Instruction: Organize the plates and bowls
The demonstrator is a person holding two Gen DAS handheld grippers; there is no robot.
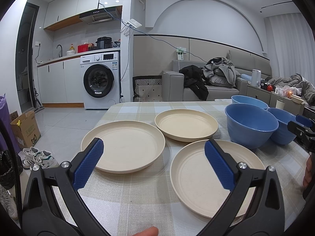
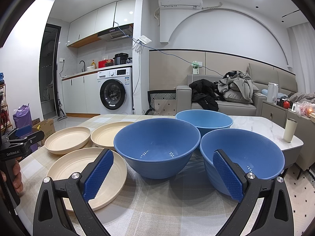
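Note:
Three cream plates lie on the checked tablecloth: a left plate (image 1: 126, 145), a far plate (image 1: 186, 124) and a near plate (image 1: 198, 179). Three blue bowls stand to their right: a middle bowl (image 2: 157, 147), a far bowl (image 2: 204, 120) and a right bowl (image 2: 248, 153). My left gripper (image 1: 153, 147) is open above the near edges of the left and near plates, holding nothing. My right gripper (image 2: 163, 157) is open, low in front of the middle and right bowls, also with nothing between its fingers. In the right wrist view the near plate (image 2: 78, 169) sits left of the bowls.
The table (image 2: 261, 125) has a bare marble part at the right with a cream tumbler (image 2: 289, 130). A hand (image 2: 16, 175) holds the left gripper's handle. A grey sofa (image 2: 226, 102) with clothes stands behind; a washing machine (image 1: 100, 80) and a cardboard box (image 1: 25, 129) are at the left.

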